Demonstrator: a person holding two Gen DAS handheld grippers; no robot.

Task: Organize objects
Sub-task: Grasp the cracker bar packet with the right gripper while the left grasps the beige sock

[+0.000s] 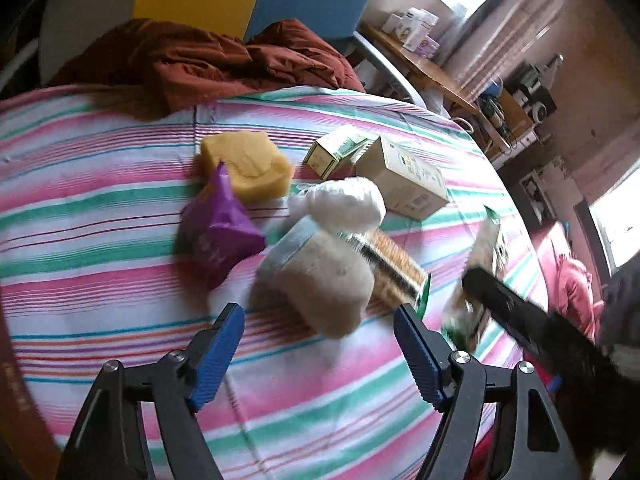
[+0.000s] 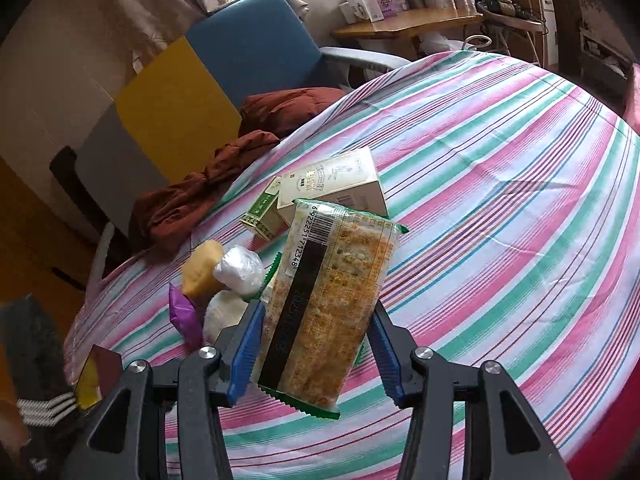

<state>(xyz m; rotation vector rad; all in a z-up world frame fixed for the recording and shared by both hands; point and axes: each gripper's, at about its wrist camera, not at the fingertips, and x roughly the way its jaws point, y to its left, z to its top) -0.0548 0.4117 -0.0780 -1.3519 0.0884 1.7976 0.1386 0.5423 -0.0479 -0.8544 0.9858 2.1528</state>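
Observation:
A striped cloth (image 1: 100, 208) covers the table. On it lie a yellow block (image 1: 248, 168), a purple packet (image 1: 216, 240), a white plastic bundle (image 1: 344, 200), two pale boxes (image 1: 404, 180) and a cracker packet (image 1: 392, 268). A beige soft bundle (image 1: 320, 280) lies on that packet, just beyond the tips of my left gripper (image 1: 320, 332), which is open with nothing between its pads. My right gripper (image 2: 316, 340) is shut on a second cracker packet (image 2: 332, 292) and holds it upright above the cloth. This held packet (image 1: 484, 256) also shows at the right of the left wrist view.
A rust-red cloth (image 1: 200, 56) is heaped at the table's far edge in front of a blue and yellow chair (image 2: 256, 48). A wooden desk (image 2: 408, 20) with small boxes stands behind. The striped cloth to the right (image 2: 500, 200) is bare.

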